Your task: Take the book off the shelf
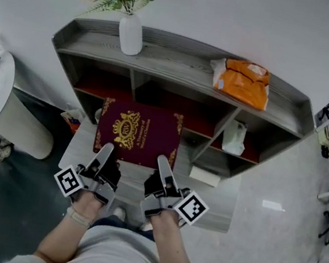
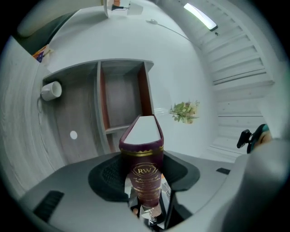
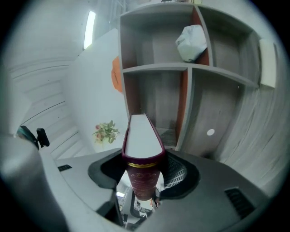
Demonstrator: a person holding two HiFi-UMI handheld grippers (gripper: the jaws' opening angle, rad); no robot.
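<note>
Removal is judged largely done. The thick maroon hardback book with a gold crest on its cover (image 1: 138, 133) is seen in the middle of the head view, lying flat with the cover up and carried in the air in front of the shelf's open compartments, not resting inside one. Its near edge is clamped from both sides: the left gripper (image 1: 106, 149) is closed on the book toward the lower left corner, and the right gripper (image 1: 163, 160) is closed on it toward the lower right corner. In both gripper views the spine and white page block are seen pressed between the jaw pads.

Behind the book, the grey wooden shelf unit with red-brown inner walls (image 1: 183, 59) spans the upper half of the frame. Whether the book's far edge is fully clear of the shelf front cannot be told for certain. What is left, as judged, is only to draw the book fully away and set it down somewhere. A white vase of flowers (image 1: 130, 35) and an orange packet (image 1: 245, 83) stand untouched on top.
</note>
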